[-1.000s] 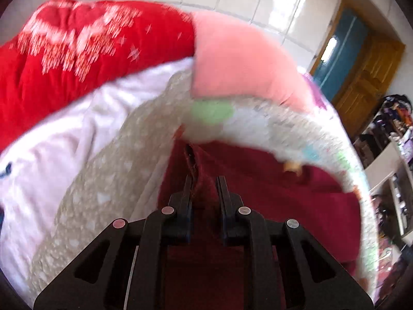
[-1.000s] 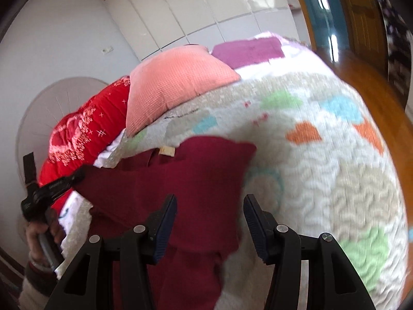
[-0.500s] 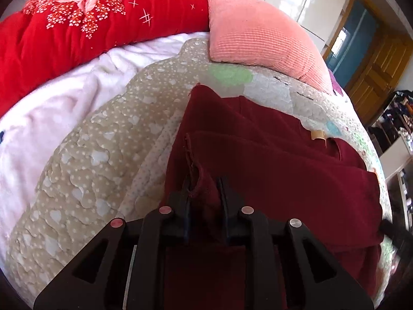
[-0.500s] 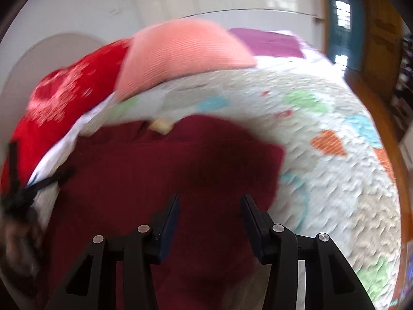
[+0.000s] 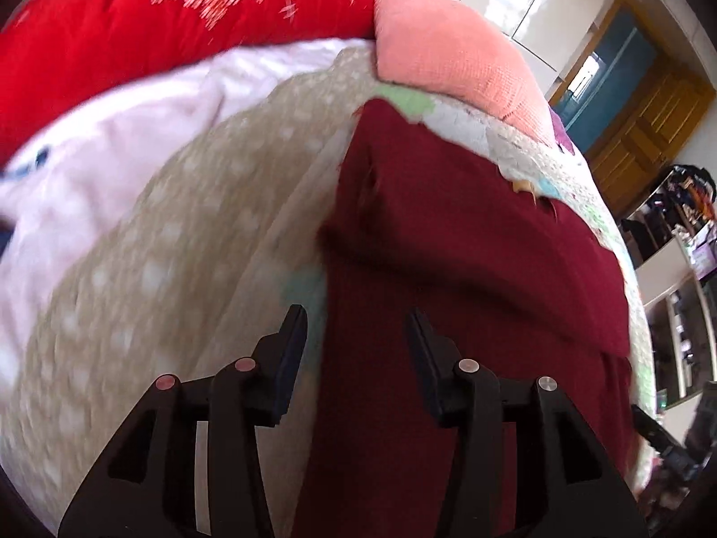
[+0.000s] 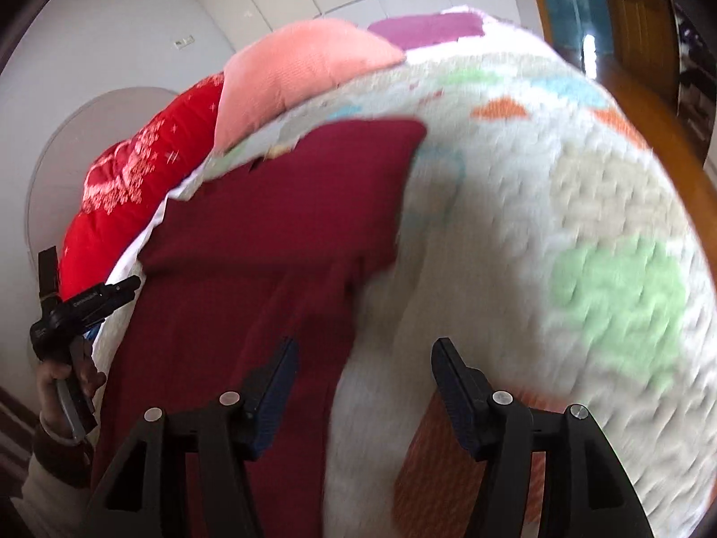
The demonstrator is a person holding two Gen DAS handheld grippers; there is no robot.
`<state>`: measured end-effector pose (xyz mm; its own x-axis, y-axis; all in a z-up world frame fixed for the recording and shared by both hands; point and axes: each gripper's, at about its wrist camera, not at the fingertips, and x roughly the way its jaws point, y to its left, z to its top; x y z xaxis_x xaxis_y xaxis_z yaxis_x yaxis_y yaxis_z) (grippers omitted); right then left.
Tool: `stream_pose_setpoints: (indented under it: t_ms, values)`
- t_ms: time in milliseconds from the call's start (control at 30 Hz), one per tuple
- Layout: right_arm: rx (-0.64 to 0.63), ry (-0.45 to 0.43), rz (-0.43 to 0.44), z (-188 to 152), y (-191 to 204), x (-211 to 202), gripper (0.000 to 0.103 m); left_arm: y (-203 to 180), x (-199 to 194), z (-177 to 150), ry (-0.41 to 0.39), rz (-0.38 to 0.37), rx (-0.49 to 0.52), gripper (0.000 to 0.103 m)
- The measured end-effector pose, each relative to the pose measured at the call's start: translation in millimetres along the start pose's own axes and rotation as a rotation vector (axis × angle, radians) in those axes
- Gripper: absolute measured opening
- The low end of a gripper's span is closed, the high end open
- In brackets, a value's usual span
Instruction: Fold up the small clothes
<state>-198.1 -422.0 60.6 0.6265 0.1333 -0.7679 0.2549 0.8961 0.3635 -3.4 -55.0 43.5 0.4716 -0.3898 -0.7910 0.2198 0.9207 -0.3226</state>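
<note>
Quilt (image 5: 188,242): left hand-held gripper (image 5: 356,336) just released garment (image 5: 448,269).

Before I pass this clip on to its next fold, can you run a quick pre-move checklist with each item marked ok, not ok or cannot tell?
1. Left gripper released: ok, jaws have just been opening, pads apart over the maroon garment's edge, not pinching it.
2. Right gripper free: ok, jaws open, nothing pressed.
3. Garment lying on the quilt: ok.
4. Folded flat without wrinkles: cannot tell, motion blur.
5. Pink pillow apart from garment: ok.
</note>
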Motion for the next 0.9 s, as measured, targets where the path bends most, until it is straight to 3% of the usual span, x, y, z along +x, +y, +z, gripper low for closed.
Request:
stream_pose_setpoints:
  t_ms: [100, 200, 233, 433, 467, 567, 700, 733, 767, 800, 900]
  values:
    - [-0.050, -0.015, 0.017, -14, 17, 2, 0.059, 9, -12, -17, 0.007, 0.002, -0.024, 0.045]
    - [-0.141, 0.000, -0.003, -20, 38, 16, 0.030, 10, -18, -30, 0.026, 0.013, -0.006, 0.045]
    - [-0.161, -0.003, -0.023, -20, 43, 17, 0.014, 10, -22, -34, 0.025, 0.022, 0.004, 0.045]
    - [-0.191, -0.058, -0.134, -25, 43, -14, 0.009, 10, -47, -61, 0.033, 0.014, 0.035, 0.046]
    - [-0.181, -0.049, -0.151, -24, 40, -12, 0.002, 9, -48, -65, 0.044, 0.007, 0.040, 0.046]
    - [-0.178, -0.019, -0.206, -26, 36, -1, 0.002, 5, -52, -74, 0.059, 0.014, 0.053, 0.046]
    - [-0.127, -0.054, -0.100, -31, 37, -28, 0.004, 10, -64, -90, 0.090, -0.002, 0.035, 0.046]
    - [-0.118, -0.058, -0.054, -35, 36, -38, 0.014, 13, -66, -94, 0.097, -0.011, 0.026, 0.046]
    - [-0.115, -0.056, -0.029, -39, 38, -42, 0.037, 15, -68, -99, 0.108, -0.019, 0.020, 0.046]
    - [-0.115, -0.048, -0.010, -44, 37, -46, 0.048, 15, -71, -103, 0.115, -0.022, 0.020, 0.046]
    - [-0.124, 0.003, 0.028, -70, 39, -53, 0.052, 16, -80, -116, 0.132, -0.041, 0.024, 0.051]
